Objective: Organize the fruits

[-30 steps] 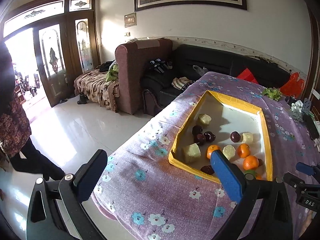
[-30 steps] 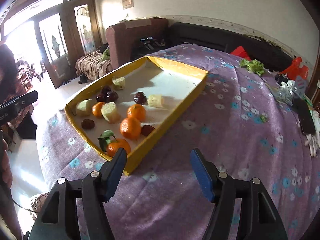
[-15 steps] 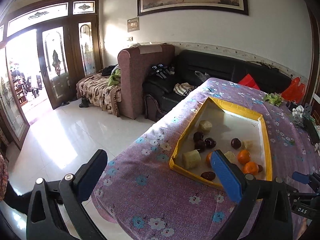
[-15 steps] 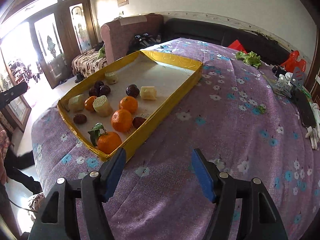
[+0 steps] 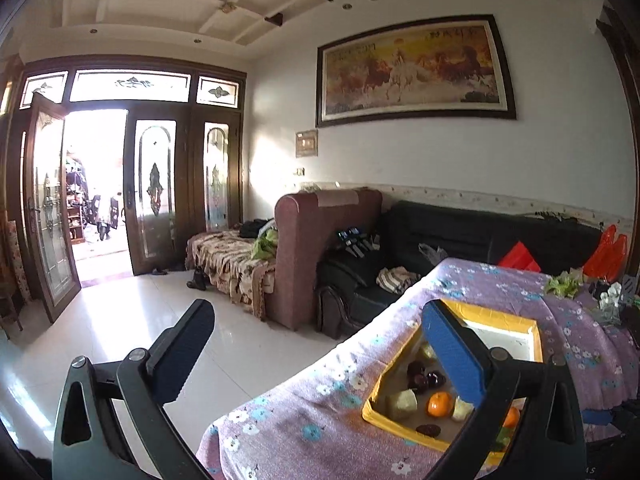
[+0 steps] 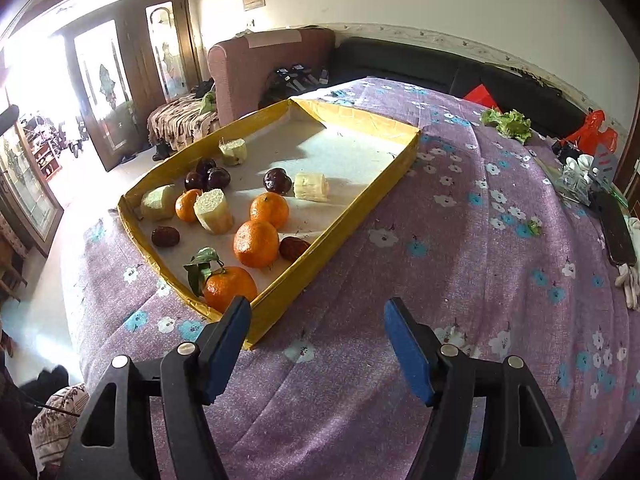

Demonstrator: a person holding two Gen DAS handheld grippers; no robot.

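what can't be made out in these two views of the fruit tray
- Left wrist: the left gripper's blue finger hides part of the yellow tray and some fruit.
- Right wrist: the leafy orange's lower edge sits behind the right gripper.

Daylight floods through the open wooden door [image 5: 52, 208] at left onto glossy white floor tiles [image 5: 132, 332], a framed horse painting [image 5: 414, 72] above the black sofa [image 5: 472, 236].
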